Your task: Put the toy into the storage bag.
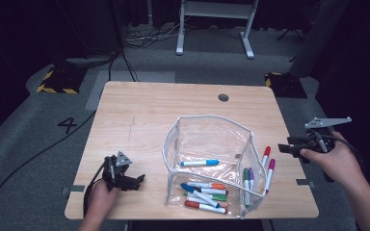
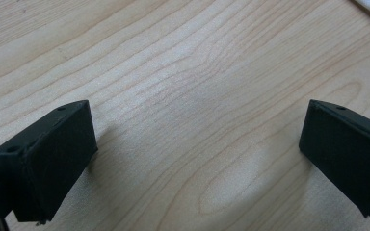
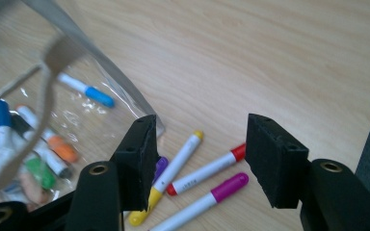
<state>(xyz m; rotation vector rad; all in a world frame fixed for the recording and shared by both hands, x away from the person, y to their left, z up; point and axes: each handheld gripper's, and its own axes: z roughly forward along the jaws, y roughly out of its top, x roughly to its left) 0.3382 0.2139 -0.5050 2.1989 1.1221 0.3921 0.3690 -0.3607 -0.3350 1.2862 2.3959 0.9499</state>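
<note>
A clear plastic pouch (image 1: 207,144) with a white zip edge stands open on the wooden table (image 1: 139,110), with several markers lying inside it. To its right, loose markers lie on the wood: a red-capped one (image 1: 266,155), a magenta-capped one (image 1: 270,172), plus green and purple ones against the pouch wall. My right gripper (image 1: 287,147) hovers open at the table's right edge. In the right gripper view its open jaws (image 3: 202,139) frame a yellow marker (image 3: 180,161), the red marker (image 3: 212,168) and the magenta marker (image 3: 219,192) without touching them. My left gripper (image 1: 136,182) rests open at the front left, over bare wood (image 2: 197,159).
A round cable hole (image 1: 223,97) sits near the table's far edge. Cables trail across the grey floor behind and to the left, and a white frame (image 1: 217,19) stands beyond the table. Bare wood spans the table's left half and far side.
</note>
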